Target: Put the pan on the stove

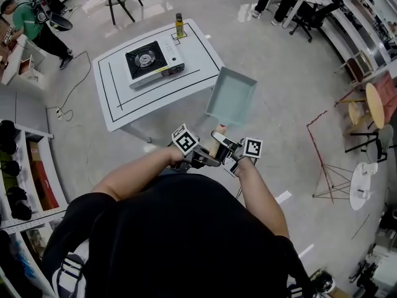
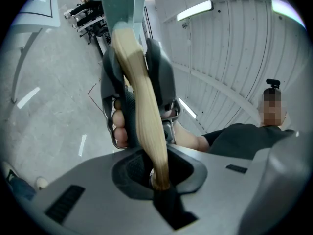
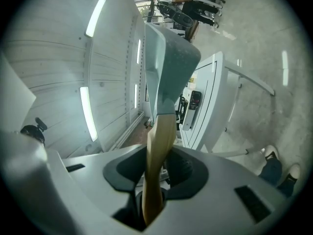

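A pale teal square pan with a light wooden handle hangs in the air just off the white table's near right corner. Both grippers hold that handle from below, pointing level. My left gripper is shut on the handle's end, and my right gripper is shut on the handle a little further up. The pan body rises ahead in the right gripper view. The portable gas stove with its black burner sits on the table, left of and beyond the pan.
A yellow-green bottle stands at the table's far edge behind the stove. Chairs and people are at the far side of the room. Shelving runs along the left, and round stools stand at the right.
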